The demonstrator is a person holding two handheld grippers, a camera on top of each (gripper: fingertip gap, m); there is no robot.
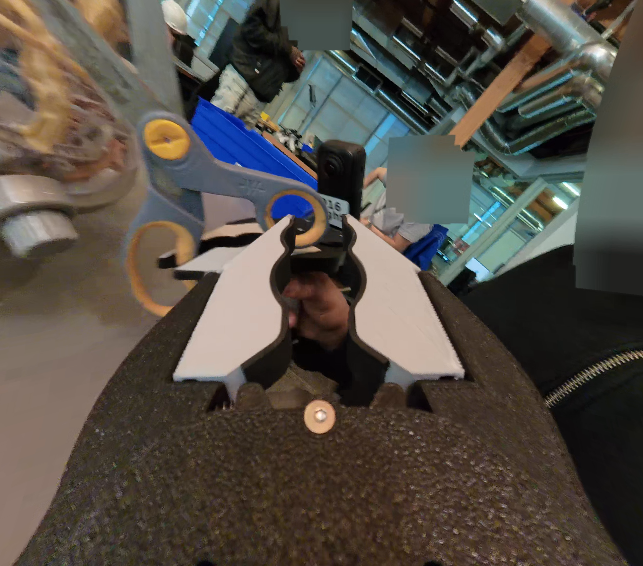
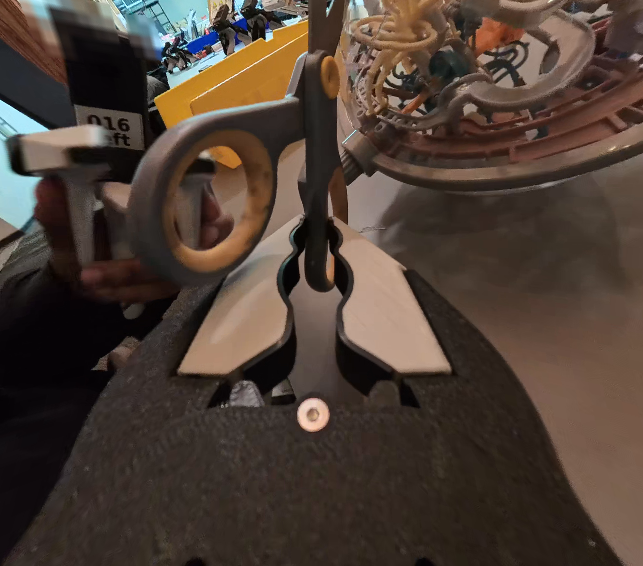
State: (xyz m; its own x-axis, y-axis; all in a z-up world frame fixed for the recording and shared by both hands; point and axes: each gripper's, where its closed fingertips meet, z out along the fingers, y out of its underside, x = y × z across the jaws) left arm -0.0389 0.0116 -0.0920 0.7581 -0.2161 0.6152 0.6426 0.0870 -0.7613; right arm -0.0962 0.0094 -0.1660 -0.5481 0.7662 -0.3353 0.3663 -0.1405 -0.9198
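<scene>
Grey scissors with yellow-lined finger rings (image 2: pixel 208 201) stand blades-up over the table. My right gripper (image 2: pixel 318 224) is shut on the lower handle (image 2: pixel 316 257), which sits edge-on between its tips. In the left wrist view the scissors (image 1: pixel 222 173) hang to the left, and the right gripper's white fingers (image 1: pixel 208 259) pinch the lower ring (image 1: pixel 156 267). My left gripper (image 1: pixel 320 219) is open, with its left tip at the upper ring (image 1: pixel 295 201). One of its fingers (image 2: pixel 193 201) shows through that ring. I cannot tell if it is inside the ring.
A clear ball maze toy (image 2: pixel 487 80) rests on the grey table (image 2: pixel 522 288) right beside the scissors, and blurred in the left wrist view (image 1: pixel 41 80). A yellow bin (image 2: pixel 243 76) and a blue bin (image 1: pixel 226 139) lie beyond. People stand behind (image 1: pixel 264 62). My right fingertips sit around 9 cm from my left ones.
</scene>
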